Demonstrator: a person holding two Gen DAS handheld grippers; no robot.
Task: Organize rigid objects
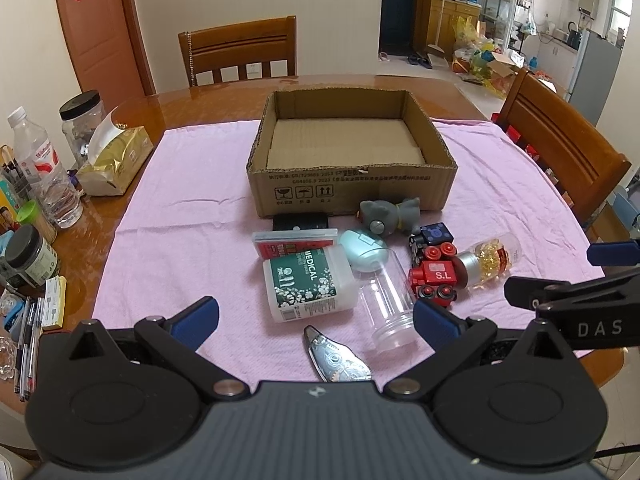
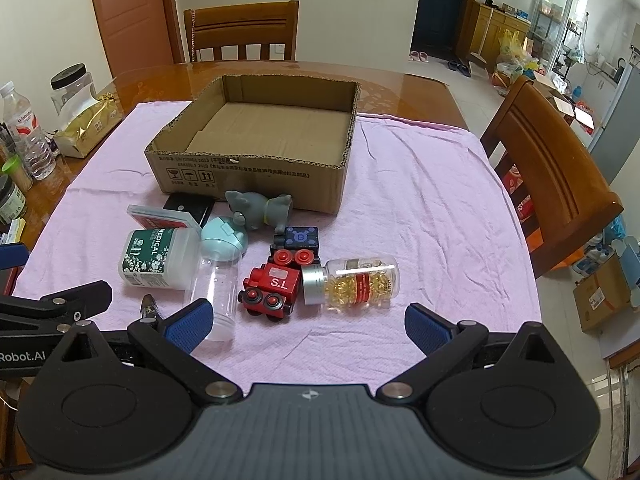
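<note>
While both grippers hover low over the near edge of the pink cloth [image 1: 180,184], neither has hold of anything: the left gripper [image 1: 316,316] stands wide open, its blue-padded fingers spread either side of the cluster of objects, and the right gripper [image 2: 308,322] is spread just as wide, with nothing between its fingers.

The cardboard box [image 1: 352,184] sits open-topped on the cloth toward the far side of the surface [image 1: 192,104], holding nothing but its own flat cardboard lining. All the loose items lie on the cloth in front of the box. Just against its near wall are a small black case [image 1: 300,222] and a grey toy animal [image 1: 390,214] on its side. Nearer come a flat red-and-clear box [image 1: 294,242], a white bottle labelled MEDICAL [image 1: 308,280] lying down, and a pale teal oval case [image 1: 364,250] touching it. A clear plastic jar [image 1: 386,304] lies on its side beside the bottle, with a red toy train marked S.L [image 2: 272,286] just to its right and a dark block with a blue face [image 2: 302,238] behind that. A silver-capped bottle of yellow capsules [image 2: 354,282] lies touching the train. Closest to the left gripper rests a silvery patterned metal tool [image 1: 338,360].
</note>
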